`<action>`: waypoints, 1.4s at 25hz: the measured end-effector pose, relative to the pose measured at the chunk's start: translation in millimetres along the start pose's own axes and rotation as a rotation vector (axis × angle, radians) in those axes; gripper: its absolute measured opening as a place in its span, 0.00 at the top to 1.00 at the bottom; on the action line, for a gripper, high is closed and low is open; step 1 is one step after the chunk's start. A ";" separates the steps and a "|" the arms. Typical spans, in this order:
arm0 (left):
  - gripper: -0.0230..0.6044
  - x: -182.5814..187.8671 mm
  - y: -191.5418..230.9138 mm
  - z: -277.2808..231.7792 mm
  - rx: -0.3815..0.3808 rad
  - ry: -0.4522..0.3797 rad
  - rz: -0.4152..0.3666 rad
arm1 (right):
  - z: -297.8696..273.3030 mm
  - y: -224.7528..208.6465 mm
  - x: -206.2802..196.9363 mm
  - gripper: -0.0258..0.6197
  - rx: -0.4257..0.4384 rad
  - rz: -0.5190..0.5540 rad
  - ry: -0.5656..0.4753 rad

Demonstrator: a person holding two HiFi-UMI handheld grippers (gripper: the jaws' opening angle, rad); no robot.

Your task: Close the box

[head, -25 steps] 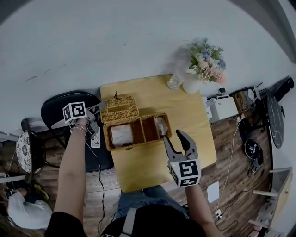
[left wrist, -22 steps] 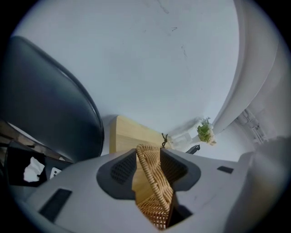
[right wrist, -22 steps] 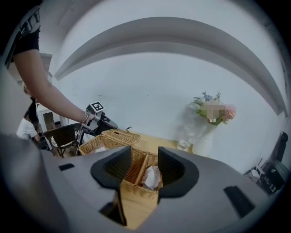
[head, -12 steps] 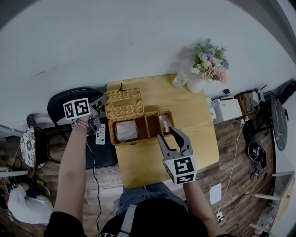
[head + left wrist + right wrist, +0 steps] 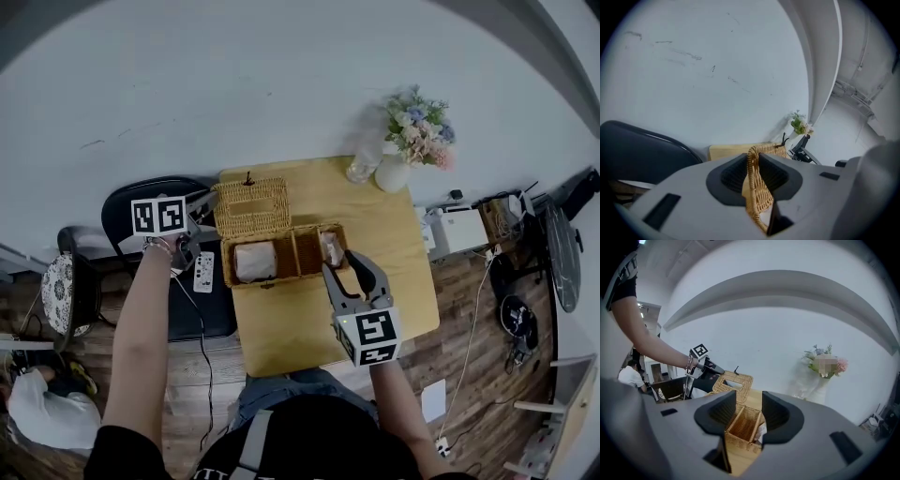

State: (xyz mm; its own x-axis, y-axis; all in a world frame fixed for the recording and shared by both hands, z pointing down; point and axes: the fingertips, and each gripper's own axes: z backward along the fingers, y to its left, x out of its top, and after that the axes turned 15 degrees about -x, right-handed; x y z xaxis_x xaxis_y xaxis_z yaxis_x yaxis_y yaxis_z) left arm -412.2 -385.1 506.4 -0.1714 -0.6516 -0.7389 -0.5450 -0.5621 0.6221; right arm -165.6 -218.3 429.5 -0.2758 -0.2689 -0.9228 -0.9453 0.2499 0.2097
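An open wicker box (image 5: 281,258) lies on the wooden table (image 5: 309,328), with a white bundle in its left compartment. Its woven lid (image 5: 251,208) stands tipped back behind it. My left gripper (image 5: 208,202) is shut on the lid's left edge; in the left gripper view the wicker rim (image 5: 757,187) sits pinched between the pads of that gripper (image 5: 753,173). My right gripper (image 5: 349,272) hangs open at the box's right end, holding nothing. In the right gripper view the box (image 5: 743,425) and lid (image 5: 733,382) lie beyond the open right gripper (image 5: 749,416).
A white vase of flowers (image 5: 412,141) and a clear glass (image 5: 361,164) stand at the table's far right corner. A black chair (image 5: 141,211) is left of the table, with a remote (image 5: 203,272) on a dark seat beside it. A person sits at lower left.
The left jaws have closed onto the lid's edge. The right gripper has moved a little forward, nearer the box's right end.
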 end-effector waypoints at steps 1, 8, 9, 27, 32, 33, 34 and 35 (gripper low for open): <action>0.83 0.6 -3.4 1.7 0.005 0.006 -0.021 | 1.1 0.3 0.8 0.68 0.000 -0.002 -0.005; 0.83 -0.5 -31.7 13.2 0.037 0.107 -0.216 | 11.3 13.7 9.3 0.68 0.017 -0.001 -0.039; 0.83 -0.7 -34.8 15.0 0.041 0.128 -0.248 | 12.1 15.9 10.6 0.68 0.018 0.002 -0.045; 0.83 -37.8 -93.8 46.2 -0.082 0.316 -0.427 | 38.6 43.1 21.6 0.69 0.000 -0.005 -0.074; 0.83 -53.2 -104.7 54.6 -0.126 0.290 -0.388 | 46.6 55.6 14.6 0.69 -0.012 -0.013 -0.048; 0.83 -56.0 -106.3 56.1 -0.136 0.280 -0.377 | 47.4 56.6 13.6 0.69 -0.015 -0.016 -0.046; 0.83 -58.9 -107.9 57.3 -0.146 0.272 -0.370 | 48.3 56.8 12.7 0.69 -0.020 -0.021 -0.047; 0.83 -62.1 -109.5 58.0 -0.154 0.269 -0.368 | 49.4 56.7 11.7 0.69 -0.025 -0.029 -0.049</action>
State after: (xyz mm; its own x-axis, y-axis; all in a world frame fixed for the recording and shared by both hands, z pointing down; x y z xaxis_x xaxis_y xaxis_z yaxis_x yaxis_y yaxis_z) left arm -389.5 -253.6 469.1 0.2393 -0.4925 -0.8367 -0.3986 -0.8357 0.3779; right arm -213.8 -161.4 414.6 -0.2399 -0.2298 -0.9432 -0.9571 0.2188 0.1901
